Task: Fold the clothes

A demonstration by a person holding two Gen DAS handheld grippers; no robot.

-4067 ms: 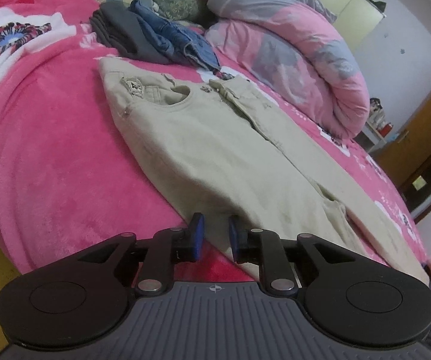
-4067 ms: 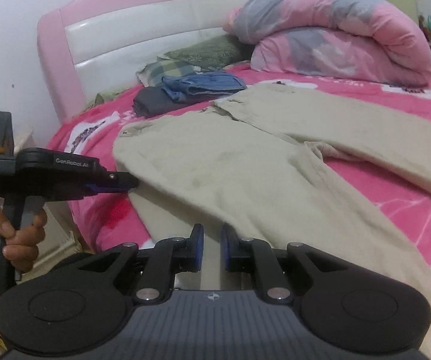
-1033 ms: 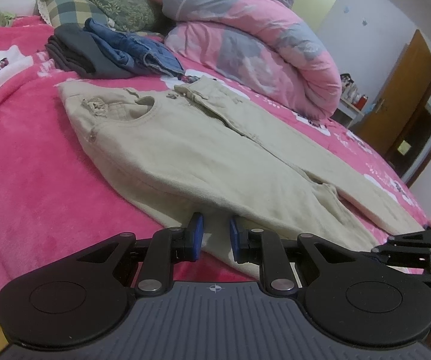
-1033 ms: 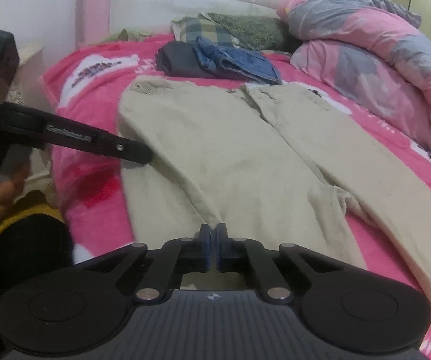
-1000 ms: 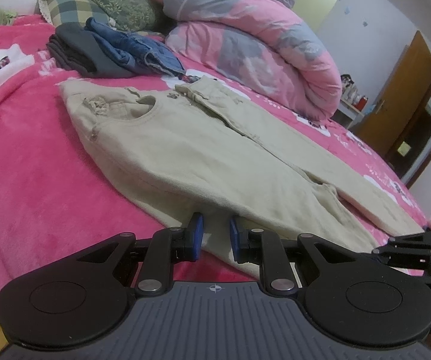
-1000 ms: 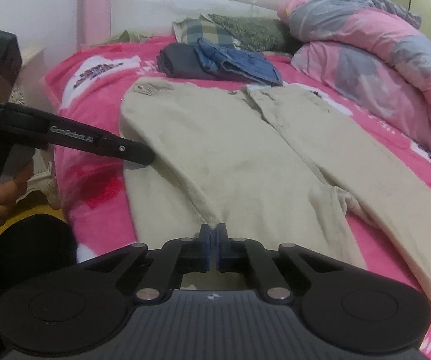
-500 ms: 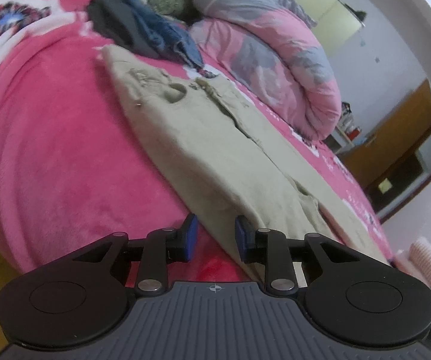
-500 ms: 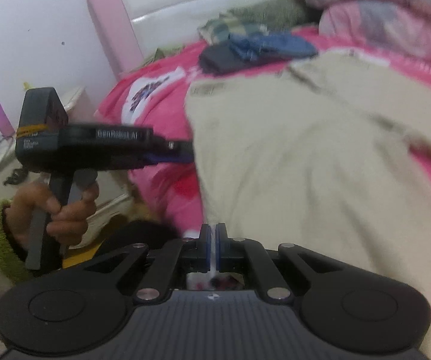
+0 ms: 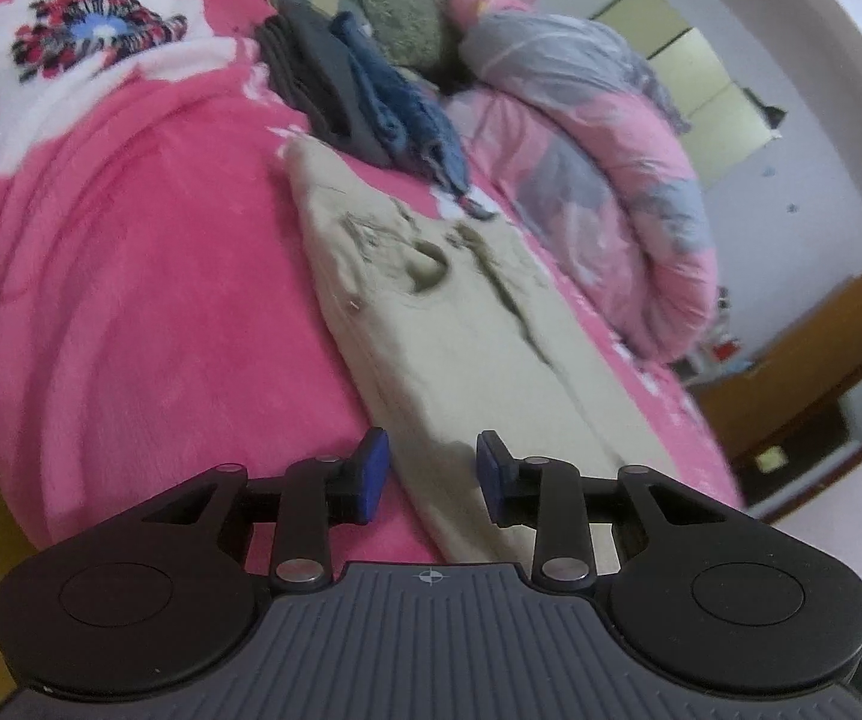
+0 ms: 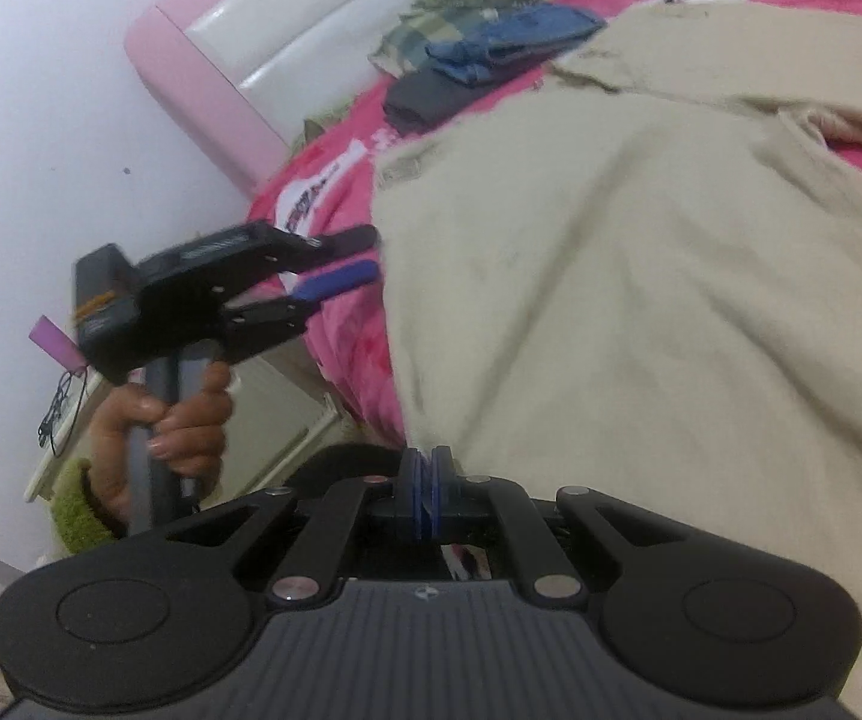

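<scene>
Both views rolled; left gripper (image 9: 431,474) opening over beige trousers (image 9: 461,354); right gripper (image 10: 426,495) clamps hem.

beige trousers (image 9: 461,354), pink blanket (image 9: 131,300)

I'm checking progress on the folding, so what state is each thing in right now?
Beige cotton trousers: spread flat on the bed, unfolded, edge pinched.
Dark grey and blue denim clothes: folded, stacked near the pillows.
Pink and grey quilt: rolled up.
Left gripper: jaws opening, trouser edge between them, pads not pressing.
Right gripper: shut on the trousers' edge.
</scene>
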